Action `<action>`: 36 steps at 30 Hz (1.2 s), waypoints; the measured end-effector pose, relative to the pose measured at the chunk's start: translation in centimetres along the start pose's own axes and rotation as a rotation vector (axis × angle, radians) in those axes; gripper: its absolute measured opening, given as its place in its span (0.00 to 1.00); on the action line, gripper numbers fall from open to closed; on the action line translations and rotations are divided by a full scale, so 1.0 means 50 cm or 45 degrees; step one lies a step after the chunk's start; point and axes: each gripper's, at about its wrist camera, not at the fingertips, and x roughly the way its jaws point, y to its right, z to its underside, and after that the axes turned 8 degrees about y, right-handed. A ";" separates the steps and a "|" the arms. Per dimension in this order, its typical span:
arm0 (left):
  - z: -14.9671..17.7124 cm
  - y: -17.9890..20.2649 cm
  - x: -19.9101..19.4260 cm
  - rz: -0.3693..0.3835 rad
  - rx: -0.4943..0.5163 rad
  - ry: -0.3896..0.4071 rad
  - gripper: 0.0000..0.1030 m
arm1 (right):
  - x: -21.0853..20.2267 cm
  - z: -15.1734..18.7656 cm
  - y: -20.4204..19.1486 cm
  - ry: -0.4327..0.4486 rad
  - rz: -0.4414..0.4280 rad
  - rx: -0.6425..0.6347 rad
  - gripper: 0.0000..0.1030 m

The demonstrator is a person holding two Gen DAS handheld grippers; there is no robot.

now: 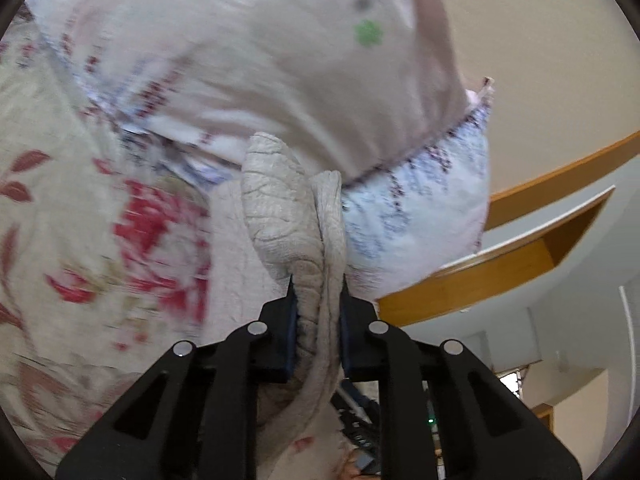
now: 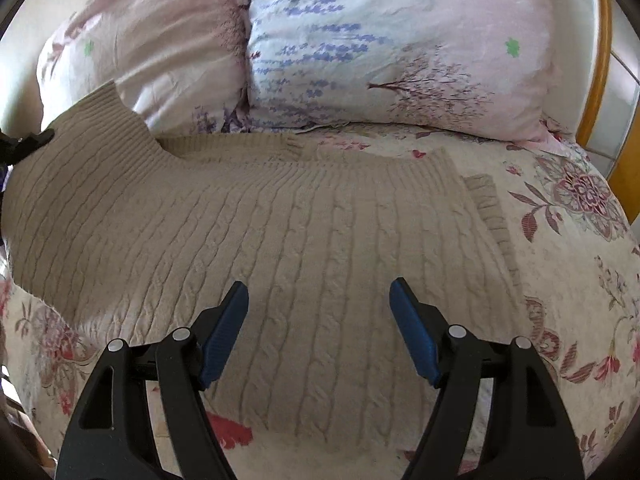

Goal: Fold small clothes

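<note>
sweater [image 2: 280,232] | pinched in left claw [image 1: 318,284] | beneath spread right claw [image 2: 320,300]

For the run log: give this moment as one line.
left gripper: shut on sweater | right gripper: open above sweater | bedspread: underneath

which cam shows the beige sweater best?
Right wrist: the beige sweater lies nearly whole across the floral bedspread, cable knit clear. Left wrist shows only a bunched fold clamped in the left tool.
</note>
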 end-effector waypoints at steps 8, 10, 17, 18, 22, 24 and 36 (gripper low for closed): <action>0.061 0.117 0.124 0.105 0.026 -0.063 0.14 | -0.065 -0.011 0.086 0.128 0.023 0.129 0.72; 0.098 0.149 0.176 0.123 0.058 -0.113 0.14 | -0.081 -0.010 0.118 0.159 0.038 0.174 0.72; 0.252 0.162 0.367 0.011 0.105 -0.360 0.15 | -0.105 0.013 0.222 0.178 0.061 0.355 0.72; 0.268 0.157 0.386 -0.012 0.107 -0.398 0.17 | -0.106 0.016 0.231 0.177 0.056 0.378 0.72; 0.314 0.156 0.420 0.087 0.078 -0.576 0.18 | -0.116 0.021 0.266 0.176 -0.060 0.494 0.72; 0.301 0.182 0.387 0.135 0.145 -0.563 0.46 | -0.122 0.016 0.276 0.181 -0.126 0.531 0.72; 0.178 0.095 0.231 -0.402 0.472 -0.271 0.61 | -0.010 -0.053 0.247 -0.063 -0.505 0.662 0.64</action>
